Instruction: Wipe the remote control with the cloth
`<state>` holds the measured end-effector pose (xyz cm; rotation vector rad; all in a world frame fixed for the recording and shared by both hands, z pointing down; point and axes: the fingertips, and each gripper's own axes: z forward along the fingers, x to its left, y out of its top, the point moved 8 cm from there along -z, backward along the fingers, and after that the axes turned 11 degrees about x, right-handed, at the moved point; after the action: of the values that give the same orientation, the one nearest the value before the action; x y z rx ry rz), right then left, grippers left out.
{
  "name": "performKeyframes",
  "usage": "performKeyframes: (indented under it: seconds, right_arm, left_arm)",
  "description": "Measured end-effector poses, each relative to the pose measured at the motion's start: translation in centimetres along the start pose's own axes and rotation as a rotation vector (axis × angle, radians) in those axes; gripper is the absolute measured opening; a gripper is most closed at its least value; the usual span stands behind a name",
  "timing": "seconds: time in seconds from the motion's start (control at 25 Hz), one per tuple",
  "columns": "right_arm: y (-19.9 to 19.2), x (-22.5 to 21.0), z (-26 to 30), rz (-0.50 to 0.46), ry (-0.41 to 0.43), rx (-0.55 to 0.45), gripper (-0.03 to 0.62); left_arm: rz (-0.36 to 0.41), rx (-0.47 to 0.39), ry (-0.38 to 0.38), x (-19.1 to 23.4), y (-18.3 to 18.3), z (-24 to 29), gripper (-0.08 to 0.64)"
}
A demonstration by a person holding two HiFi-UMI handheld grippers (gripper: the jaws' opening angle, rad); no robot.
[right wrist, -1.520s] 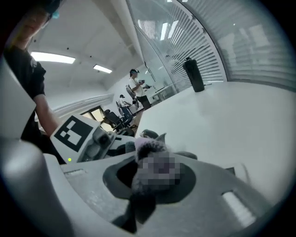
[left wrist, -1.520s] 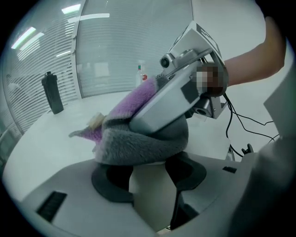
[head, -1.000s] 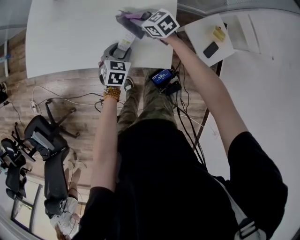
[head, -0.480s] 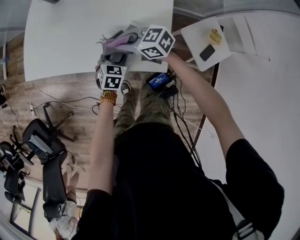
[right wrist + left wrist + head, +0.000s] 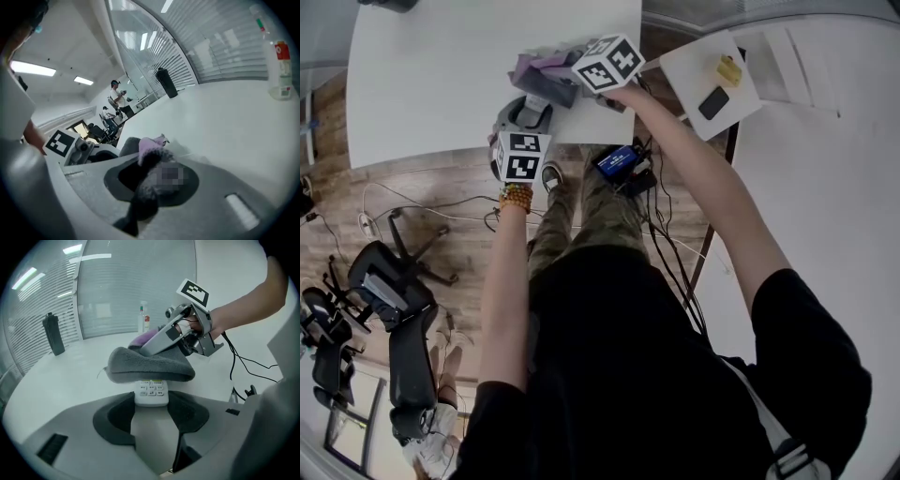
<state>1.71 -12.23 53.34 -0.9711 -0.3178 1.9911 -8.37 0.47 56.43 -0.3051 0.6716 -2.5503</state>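
Two-handed: left tongs [image 5: 151, 404] hold remote [image 5: 151, 391], right tongs [image 5: 154, 176] cloth [image 5: 150, 367] (print illegible).

The right gripper's [image 5: 157, 164] jaws are closed on a bunched cloth [image 5: 149, 146], grey with a lilac fold at the top, its dark tail hanging down between the pads; just behind it at the left sits the left gripper [image 5: 93, 151] with its black-and-white marker cube [image 5: 62, 142]. The white table [image 5: 220, 117] stretches away beyond; a black bottle [image 5: 166, 82] stands far back by the glass wall with blinds, a clear bottle with a red label [image 5: 281, 70] stands at the right edge, and people [image 5: 116, 99] show small in the room behind.
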Motion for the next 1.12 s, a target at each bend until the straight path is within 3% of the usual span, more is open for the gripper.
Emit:
performKeyframes:
  seconds: [0.16,0.28,0.48,0.68,0.84,1.12]
  right_arm:
    - [0.3,-0.8,-0.5,-0.051,-0.068,0.003,0.069]
    - [0.1,-2.8,-1.6,0.009,-0.157,-0.039,0.069]
    - [-0.1,-6.3,-7.3,0.138,-0.519,-0.141,0.067]
    - [-0.4,-2.7,-11.3,0.062,-0.518,-0.252,0.066]
    - [-0.8,1.3,-12.5,0.000,-0.546,-0.281,0.066]
    - [-2.0,7.6,-15.0,0.002,-0.587,-0.380,0.066]
  left_arm:
    - [0.007,-0.003,-0.001,0.1,0.3,-0.2,0.229]
    - [0.008,-0.005,-0.003,0.0,0.4,-0.1,0.229]
    - [0.005,-0.007,-0.004,0.5,0.2,-0.2,0.229]
    - [0.000,-0.033,0.003,0.5,0.4,-0.2,0.230]
    - [-0.001,-0.111,0.013,0.2,1.2,-2.1,0.253]
    - [0.050,-0.295,0.082,-2.3,2.9,-8.2,0.252]
